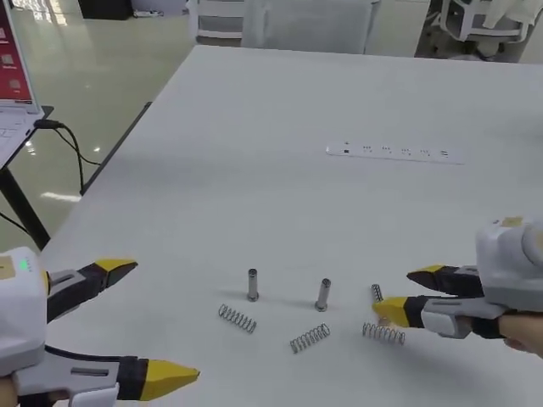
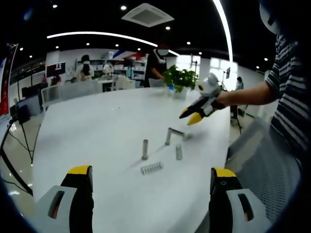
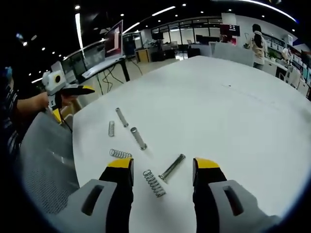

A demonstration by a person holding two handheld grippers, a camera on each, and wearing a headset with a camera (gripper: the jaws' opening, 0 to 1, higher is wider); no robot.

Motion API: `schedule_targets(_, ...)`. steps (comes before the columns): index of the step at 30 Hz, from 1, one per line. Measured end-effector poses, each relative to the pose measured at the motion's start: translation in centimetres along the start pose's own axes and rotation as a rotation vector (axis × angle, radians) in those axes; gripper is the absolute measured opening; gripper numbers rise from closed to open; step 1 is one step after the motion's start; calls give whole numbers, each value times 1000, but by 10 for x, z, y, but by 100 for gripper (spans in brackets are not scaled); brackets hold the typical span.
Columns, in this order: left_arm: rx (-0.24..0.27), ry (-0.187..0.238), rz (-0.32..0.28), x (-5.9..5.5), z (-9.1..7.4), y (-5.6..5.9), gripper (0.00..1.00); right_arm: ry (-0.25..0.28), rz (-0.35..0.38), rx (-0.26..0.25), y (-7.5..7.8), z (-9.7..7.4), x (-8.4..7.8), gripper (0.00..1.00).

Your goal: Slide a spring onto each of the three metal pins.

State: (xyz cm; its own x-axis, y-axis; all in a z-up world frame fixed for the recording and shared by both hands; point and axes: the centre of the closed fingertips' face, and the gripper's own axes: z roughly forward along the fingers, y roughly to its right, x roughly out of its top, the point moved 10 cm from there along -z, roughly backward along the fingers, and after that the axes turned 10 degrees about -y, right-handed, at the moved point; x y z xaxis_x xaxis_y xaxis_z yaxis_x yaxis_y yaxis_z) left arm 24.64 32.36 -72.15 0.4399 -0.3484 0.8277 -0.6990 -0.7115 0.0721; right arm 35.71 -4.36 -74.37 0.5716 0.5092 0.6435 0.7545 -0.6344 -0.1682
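The white tabletop point(image 1: 339, 93) takes up most of the head view, and a laptop point(image 1: 10, 85) stands beyond its left edge. The left gripper point(image 1: 165, 318) hovers over the near left corner, well apart from the parts, its yellow-tipped fingers point(image 2: 80, 171) spread wide with nothing between them. The right gripper point(image 1: 392, 290) reaches in from the right, low over the tabletop. Its fingers point(image 3: 206, 166) are also apart and have hold of nothing. The right pin point(image 1: 377, 293) stands in the gap between their tips, partly hidden behind the nearer one in the head view, and I cannot tell whether either finger touches it. A long white power strip point(image 1: 394, 153) lies flat further back, towards the right side. The three metal pins stand upright in a row near the front edge, with the left pin point(image 1: 253, 284) and the middle pin point(image 1: 323, 293) out in the open and well apart from both grippers. All three are bare. The springs lie on their sides just in front of that row. The left spring point(image 1: 237, 318) is just before the left pin, the middle spring point(image 1: 310, 337) lies angled just before the middle pin, and the right spring point(image 1: 383, 333) lies just under the right gripper's nearer finger, beside the right pin
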Motion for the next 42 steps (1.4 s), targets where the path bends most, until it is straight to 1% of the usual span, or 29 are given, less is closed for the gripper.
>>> schedule_targets(7, -2, -2, -2, -1, 0, 1, 98, -29, 29, -12, 5, 4, 7, 42)
schedule_targets(11, -4, -3, -6, -1, 0, 1, 98, -42, 56, -6, 6, 7, 12, 38)
schedule_targets(14, -6, -3, -3, 0, 0, 0, 98, -68, 83, 3, 7, 13, 15, 37)
schedule_targets(17, -8, -6, -1, 0, 1, 0, 98, -95, 82, -1, 6, 16, 18, 32)
schedule_targets(19, -8, -5, 0, 0, 0, 0, 98, -107, 89, -1, 7, 18, 19, 32)
schedule_targets(23, -11, -11, -2, -2, 0, 0, 98, -148, 104, -18, 11, 23, 19, 29)
schedule_targets(27, -11, -11, -4, -2, 0, -2, 98, -183, 132, -21, 14, 27, 18, 26)
schedule_targets(30, -13, 0, -12, -1, 1, -2, 98, -224, 145, -24, 16, 32, 17, 24)
schedule_targets(32, -13, 2, -13, -1, 1, -1, 98, -232, 151, -19, 17, 35, 17, 22)
schedule_targets(33, -13, 1, -12, -1, 1, -1, 98, -243, 165, -20, 17, 37, 16, 21)
schedule_targets(36, -12, -6, -10, -2, 0, -2, 98, -259, 173, -21, 17, 42, 17, 20)
schedule_targets(39, -13, -8, -13, -3, -1, -1, 98, -280, 185, -21, 21, 48, 16, 18)
schedule_targets(42, -10, -11, -15, -5, -2, -1, 98, -300, 187, -31, 21, 52, 16, 16)
